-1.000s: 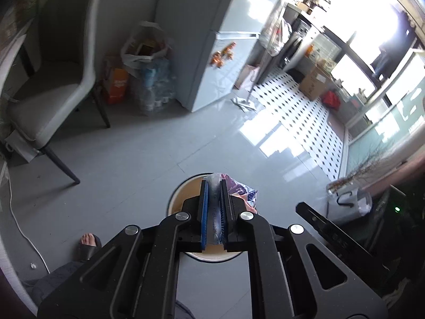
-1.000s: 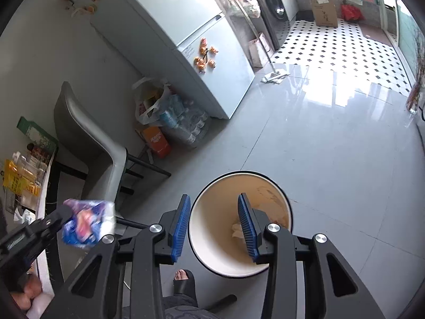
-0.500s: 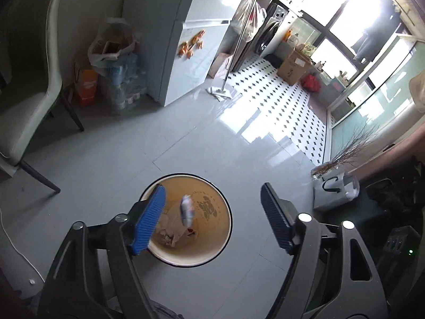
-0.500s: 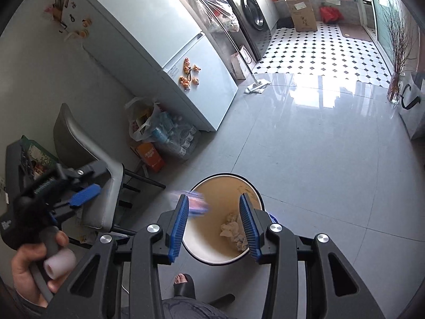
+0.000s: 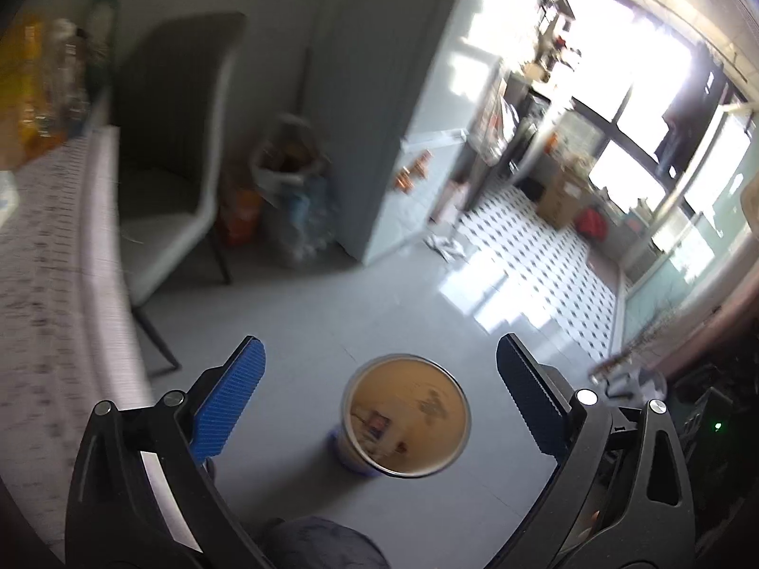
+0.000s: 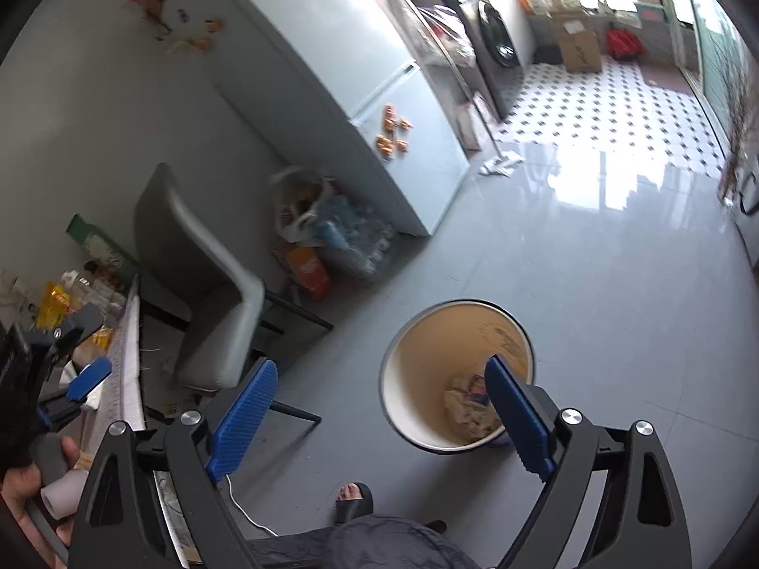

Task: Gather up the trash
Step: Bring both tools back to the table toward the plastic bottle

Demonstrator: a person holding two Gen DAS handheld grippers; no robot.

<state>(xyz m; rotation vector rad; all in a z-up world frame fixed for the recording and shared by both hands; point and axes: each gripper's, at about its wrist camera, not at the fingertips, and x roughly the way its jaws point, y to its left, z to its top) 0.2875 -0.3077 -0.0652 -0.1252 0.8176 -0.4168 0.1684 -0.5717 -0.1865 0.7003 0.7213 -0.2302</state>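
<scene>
A round trash bin (image 5: 406, 415) with a tan inside stands on the grey floor, and it shows in the right wrist view (image 6: 458, 374) too. Crumpled paper and a colourful wrapper (image 6: 467, 398) lie at its bottom; the wrapper also shows in the left wrist view (image 5: 374, 424). My left gripper (image 5: 379, 398) is open and empty, high above the bin. My right gripper (image 6: 382, 415) is open and empty, left of and above the bin. The left gripper also appears at the far left of the right wrist view (image 6: 71, 370), over the table edge.
A grey chair (image 6: 208, 284) stands left of the bin beside a table (image 5: 52, 284) with packets. Bags and a water-bottle pack (image 6: 332, 232) sit against the fridge (image 6: 360, 109). My foot in a sandal (image 6: 353, 498) is near the bin.
The left gripper opened and dropped the wrapper into the bin, then pulled back up and left toward the table. The right gripper opened wider and shifted slightly.
</scene>
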